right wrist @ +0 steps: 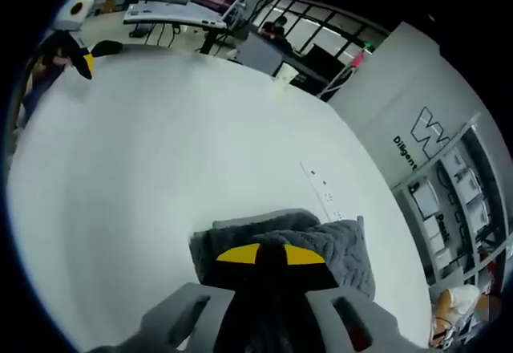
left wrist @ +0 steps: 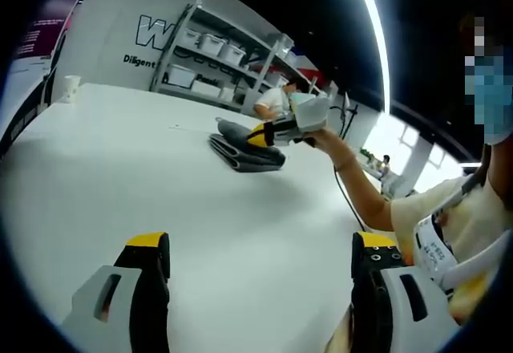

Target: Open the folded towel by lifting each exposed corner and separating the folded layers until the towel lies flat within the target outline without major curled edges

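Grey and thick, the folded towel (left wrist: 246, 151) lies on the white counter (left wrist: 160, 184), well out from the near edge and toward the far right in the left gripper view. Its stacked layers show as rounded folds along the near side. The right gripper (left wrist: 258, 135), held in a person's hand (left wrist: 317, 132), reaches in from the right and its yellow-tipped jaws sit on top of the towel. The arm runs back to the right toward the person standing at the counter's edge.

The left gripper (left wrist: 260, 261) hangs over bare counter in the foreground, far from the towel. Its two jaws stand wide apart with nothing between them, clearly released.

In the right gripper view the towel (right wrist: 337, 245) lies directly under and ahead of the right gripper (right wrist: 271, 254). The two yellow tips meet in the middle, clenched together against the towel's top layer, with grey cloth spreading to both sides and beyond them. Whether a fold is actually pinched between the tips cannot be told, since the jaws cover that spot. A raised corner of the towel shows on the right side.

A white paper cup (left wrist: 70, 87) stands at the far left edge of the counter, well apart from the towel. Beyond the counter are metal shelves (left wrist: 228, 60) carrying white bins, set against a wall with dark lettering.
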A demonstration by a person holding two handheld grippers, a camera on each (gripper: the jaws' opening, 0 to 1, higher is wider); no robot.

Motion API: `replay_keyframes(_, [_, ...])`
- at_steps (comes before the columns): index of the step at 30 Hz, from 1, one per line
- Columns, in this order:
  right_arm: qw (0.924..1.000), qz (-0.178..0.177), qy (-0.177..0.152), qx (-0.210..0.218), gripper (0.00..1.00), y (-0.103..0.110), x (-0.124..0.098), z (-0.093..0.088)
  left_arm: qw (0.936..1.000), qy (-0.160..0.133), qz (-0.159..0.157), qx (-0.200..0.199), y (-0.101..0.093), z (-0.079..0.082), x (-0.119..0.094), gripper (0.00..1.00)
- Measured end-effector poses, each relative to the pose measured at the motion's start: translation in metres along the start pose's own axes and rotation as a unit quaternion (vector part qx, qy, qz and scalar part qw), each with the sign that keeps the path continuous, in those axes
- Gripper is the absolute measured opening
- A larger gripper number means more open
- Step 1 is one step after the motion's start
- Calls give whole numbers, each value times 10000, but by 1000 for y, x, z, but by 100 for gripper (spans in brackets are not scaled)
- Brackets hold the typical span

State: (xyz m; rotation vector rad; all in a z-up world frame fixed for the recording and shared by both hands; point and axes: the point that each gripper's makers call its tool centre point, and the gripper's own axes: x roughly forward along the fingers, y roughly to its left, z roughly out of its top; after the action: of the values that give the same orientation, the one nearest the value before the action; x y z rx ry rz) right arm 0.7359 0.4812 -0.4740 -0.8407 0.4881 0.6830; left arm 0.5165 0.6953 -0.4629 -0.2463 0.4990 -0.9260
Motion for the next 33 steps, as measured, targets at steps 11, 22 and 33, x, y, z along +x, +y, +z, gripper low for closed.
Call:
replay_keyframes(11, [9999,-25,60,153,0,0,11,-6,10000,-34,34,-30,3,1,-3,90])
replay_keyframes(22, [9995,-208,-143,212,0,-7,-3,1,10000,52,-14,-12,1,-3,2,90])
replay_keyframes(33, [9902,-860,-765,791,0,-45,-34,8,10000,-3,-22,-16,0,0,0,90])
